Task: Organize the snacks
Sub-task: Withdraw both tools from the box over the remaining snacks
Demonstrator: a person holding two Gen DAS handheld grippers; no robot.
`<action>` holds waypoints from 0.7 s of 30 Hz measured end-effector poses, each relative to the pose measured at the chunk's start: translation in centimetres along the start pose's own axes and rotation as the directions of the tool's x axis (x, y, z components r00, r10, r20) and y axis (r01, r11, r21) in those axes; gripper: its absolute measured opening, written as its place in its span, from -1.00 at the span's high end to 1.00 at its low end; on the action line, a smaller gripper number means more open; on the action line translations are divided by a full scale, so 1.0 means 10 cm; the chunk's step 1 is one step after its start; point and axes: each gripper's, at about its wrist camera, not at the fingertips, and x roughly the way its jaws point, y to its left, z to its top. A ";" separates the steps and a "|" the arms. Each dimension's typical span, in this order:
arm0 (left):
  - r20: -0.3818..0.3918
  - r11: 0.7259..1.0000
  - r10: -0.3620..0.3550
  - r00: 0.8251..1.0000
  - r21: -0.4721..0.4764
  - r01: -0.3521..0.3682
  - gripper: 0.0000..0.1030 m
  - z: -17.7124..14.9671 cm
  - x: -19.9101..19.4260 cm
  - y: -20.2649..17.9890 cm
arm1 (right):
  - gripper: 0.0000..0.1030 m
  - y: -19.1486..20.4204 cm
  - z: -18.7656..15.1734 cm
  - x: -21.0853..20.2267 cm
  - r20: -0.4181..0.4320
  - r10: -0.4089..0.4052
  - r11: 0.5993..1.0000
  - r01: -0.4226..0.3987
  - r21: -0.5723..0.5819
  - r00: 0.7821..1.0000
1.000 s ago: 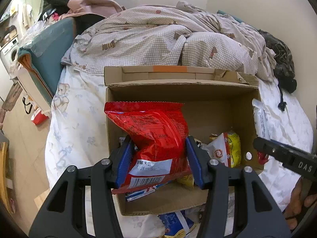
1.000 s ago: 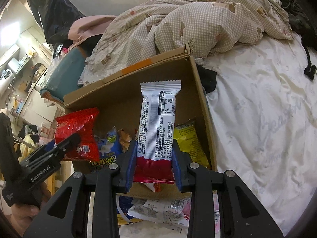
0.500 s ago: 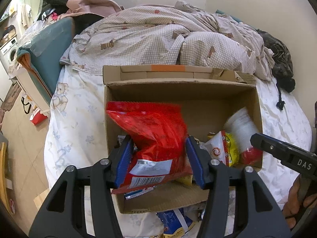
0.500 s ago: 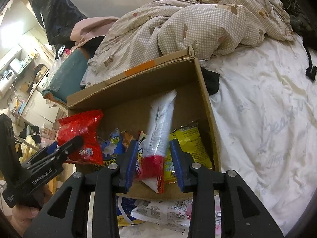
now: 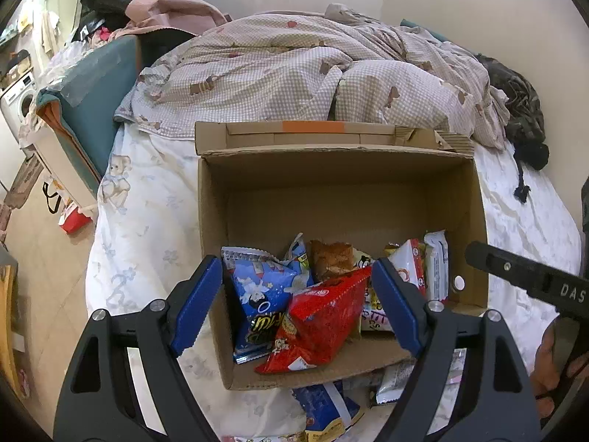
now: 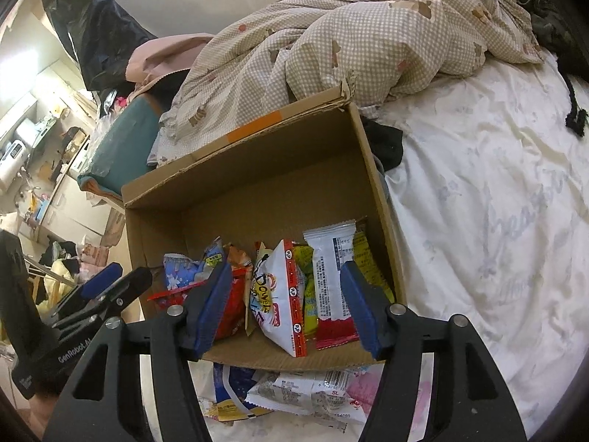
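Note:
An open cardboard box (image 5: 331, 169) (image 6: 257, 180) sits on the bed with several snack packs piled along its near side. The red snack bag (image 5: 324, 316) lies inside on a blue pack (image 5: 257, 294). My left gripper (image 5: 298, 298) hovers over it, its jaws opening and clear of the bag. The white-and-red wrapper (image 6: 331, 283) stands against the box's right wall beside a white bag (image 6: 279, 294). My right gripper (image 6: 287, 302) is above them, its jaws opening, pads not pressing on anything.
More snack packs (image 6: 294, 390) (image 5: 327, 405) lie on the white sheet (image 6: 497, 221) in front of the box. A rumpled checked duvet (image 5: 313, 70) is heaped behind it. A teal chair (image 5: 95, 84) stands left of the bed. The far half of the box floor is bare.
Both grippers opened. The red bag dropped from the left jaws into the box, and the white-and-red wrapper fell from the right jaws and now rests by the right wall.

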 end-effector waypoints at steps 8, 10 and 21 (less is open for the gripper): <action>0.051 1.000 0.018 0.999 0.005 -0.018 -0.57 -0.07 -0.26 0.05 | -0.26 0.12 -0.03 -0.21 0.078 -0.042 0.997 0.047 -0.063 0.996; 0.068 1.000 0.022 0.997 0.001 -0.022 -0.57 -0.10 -0.33 0.09 | -0.26 0.13 -0.07 -0.28 0.082 -0.048 0.996 0.054 -0.069 0.995; 0.059 0.997 0.050 0.997 -0.062 -0.046 -0.57 -0.43 -0.73 0.36 | -0.26 0.11 -0.42 -0.62 0.083 -0.076 0.996 0.079 -0.038 0.994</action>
